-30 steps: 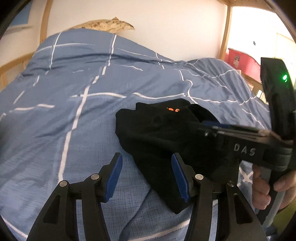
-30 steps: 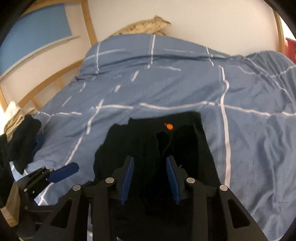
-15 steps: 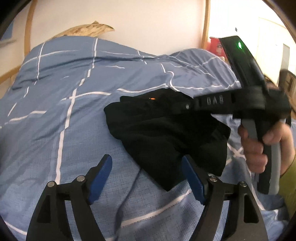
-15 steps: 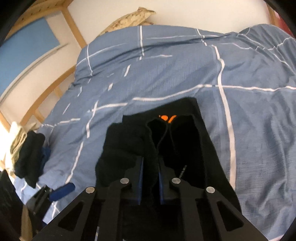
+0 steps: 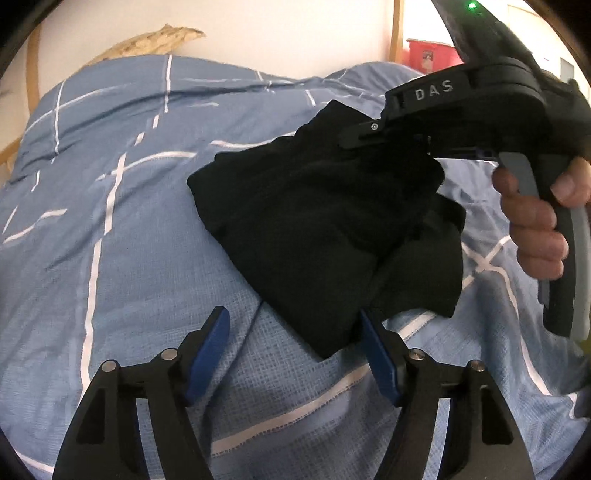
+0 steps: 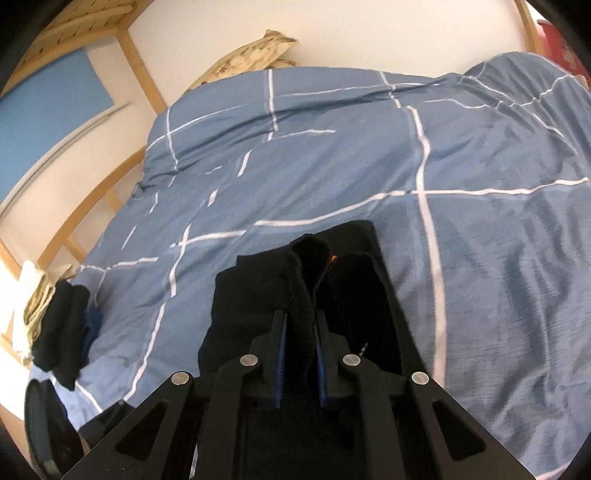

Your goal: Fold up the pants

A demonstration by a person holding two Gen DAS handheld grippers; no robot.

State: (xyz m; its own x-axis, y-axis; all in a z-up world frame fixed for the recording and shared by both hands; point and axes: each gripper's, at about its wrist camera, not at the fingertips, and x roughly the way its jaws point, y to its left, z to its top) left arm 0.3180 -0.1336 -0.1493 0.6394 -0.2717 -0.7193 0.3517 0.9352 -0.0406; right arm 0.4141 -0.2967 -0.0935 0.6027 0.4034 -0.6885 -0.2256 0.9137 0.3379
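The right gripper has its two fingers almost closed, and they pinch a thick fold of the black pants between the blue pads. From the left wrist view the same gripper shows from the side, with a hand on its handle, and the pants hang from its tip, partly lifted, while their lower part lies on the bed.

The left gripper has its fingers wide open and they hold nothing. The near corner of the pants lies just beside the right finger; I cannot tell if it touches.

There is one pair of pants, two grippers, and one blue duvet with white lines covering the bed. A small orange mark shows inside the folds.

At the left edge of the bed there is a pile of clothes, dark and light pieces. A beige pillow lies at the far end against the wall. A red box stands far right behind a wooden post.
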